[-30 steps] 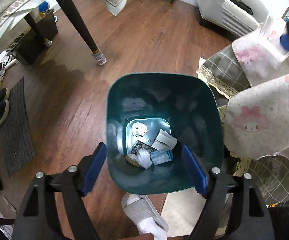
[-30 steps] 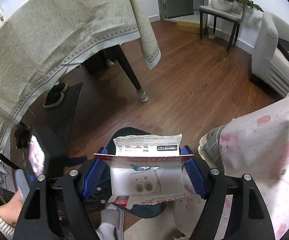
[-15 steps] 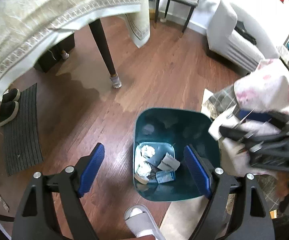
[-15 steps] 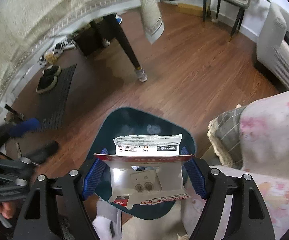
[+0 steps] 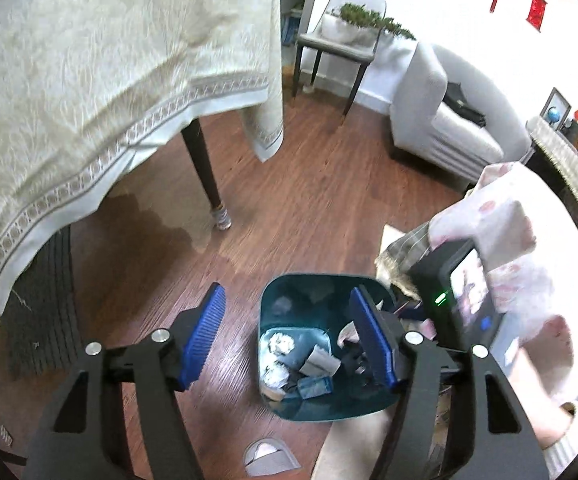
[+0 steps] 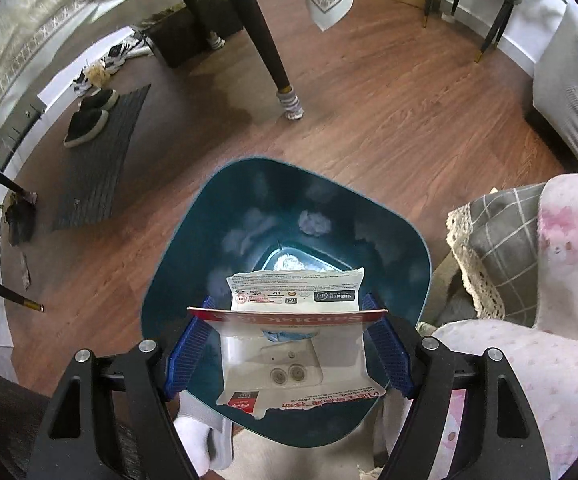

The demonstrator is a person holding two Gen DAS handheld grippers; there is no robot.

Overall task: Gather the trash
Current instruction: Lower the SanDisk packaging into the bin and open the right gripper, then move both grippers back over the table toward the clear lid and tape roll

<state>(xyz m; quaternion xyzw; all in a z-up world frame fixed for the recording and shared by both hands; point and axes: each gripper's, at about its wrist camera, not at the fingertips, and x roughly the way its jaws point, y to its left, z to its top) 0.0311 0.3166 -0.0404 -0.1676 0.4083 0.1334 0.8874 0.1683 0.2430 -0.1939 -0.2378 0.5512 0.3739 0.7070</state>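
Note:
A teal trash bin [image 5: 325,410] [image 6: 193,240] stands on the wood floor, with crumpled paper [image 5: 281,344] and small wrappers in its bottom. My right gripper [image 6: 289,344] hangs over the bin's mouth, shut on a torn memory-card package [image 6: 295,344] of white card and clear plastic, held across by its two edges. My left gripper [image 5: 289,338] is high above the floor left of the bin, its jaws closing with nothing between them. The right gripper's body [image 5: 455,300] shows at the right edge of the left wrist view.
A table with a cream cloth [image 5: 89,80] and dark legs [image 6: 265,40] stands beyond the bin. A pink patterned blanket over grey plaid [image 6: 529,260] lies right of it. A slippered foot [image 5: 269,456], a dark mat with shoes [image 6: 97,136], a chair and a sofa [image 5: 437,120] surround the floor.
My left gripper rose and tilted up, away from the bin, and its jaws narrowed. My right gripper came down over the bin with the package still in it.

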